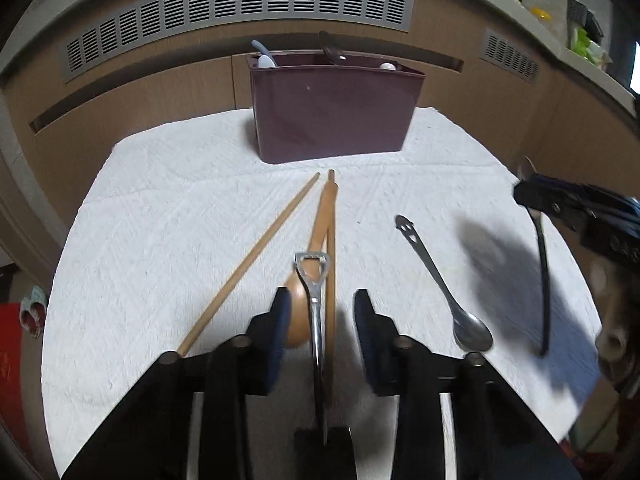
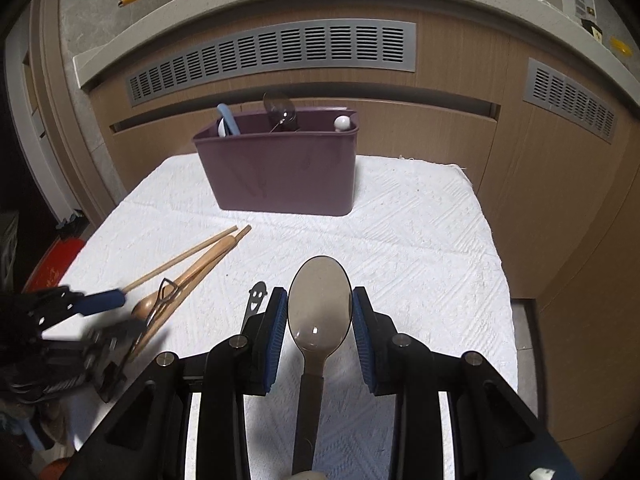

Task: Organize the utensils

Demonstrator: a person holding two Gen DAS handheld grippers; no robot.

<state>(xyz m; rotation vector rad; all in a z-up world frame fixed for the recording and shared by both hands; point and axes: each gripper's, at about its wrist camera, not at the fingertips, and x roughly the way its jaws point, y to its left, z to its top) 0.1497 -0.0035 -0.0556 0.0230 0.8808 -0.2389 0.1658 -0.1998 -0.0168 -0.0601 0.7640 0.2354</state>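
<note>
A purple utensil caddy stands at the far end of the white towel, with several utensils inside. My left gripper is open, low over a steel utensil with a shovel-style handle. That utensil lies between the fingers without touching the pads, across a wooden spoon and one of two wooden chopsticks. A steel spoon with a smiley handle lies to the right. My right gripper is shut on the bowl of a dark translucent spoon, held above the towel.
A wood-panelled wall with grey vent grilles runs close behind the caddy. The towel's edges mark the small table's limits on the left, the right and the far side. A red object sits on the floor at the left.
</note>
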